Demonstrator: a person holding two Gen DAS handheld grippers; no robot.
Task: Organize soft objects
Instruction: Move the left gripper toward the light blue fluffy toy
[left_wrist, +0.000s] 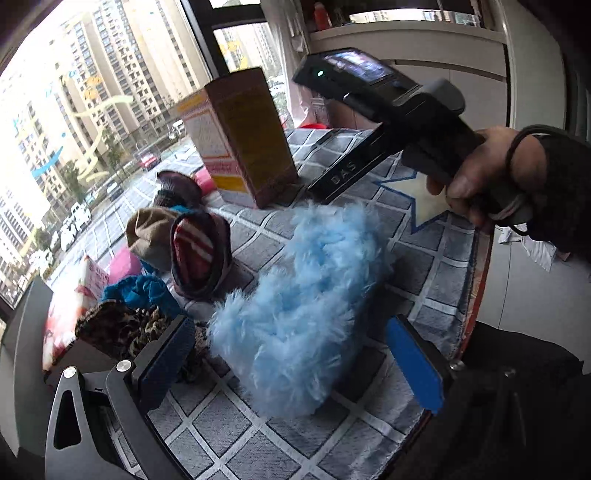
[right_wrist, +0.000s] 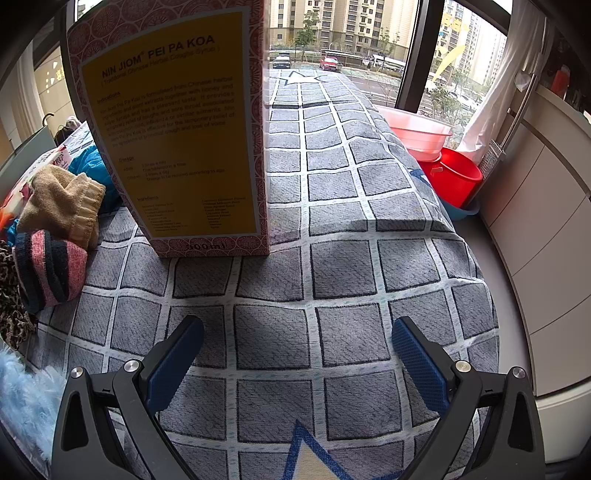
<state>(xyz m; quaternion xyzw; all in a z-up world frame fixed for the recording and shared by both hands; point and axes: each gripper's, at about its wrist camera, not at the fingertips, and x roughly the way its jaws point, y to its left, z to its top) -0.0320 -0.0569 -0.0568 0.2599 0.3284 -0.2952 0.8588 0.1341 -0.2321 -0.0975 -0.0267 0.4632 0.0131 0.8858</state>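
A fluffy light-blue soft item lies on the grey checked cloth, between the wide-apart fingers of my left gripper, which is open around it. To its left are a pink and navy striped sock, a tan sock, a teal cloth and a leopard-print piece. In the right wrist view, my right gripper hangs open and empty over the bare cloth. The tan sock and striped sock lie at its left.
A tall cough-syrup box stands upright on the cloth just ahead of the right gripper. Beyond the table's right edge sit a pink basin and a red bucket. A white cabinet runs along the right, with a window behind.
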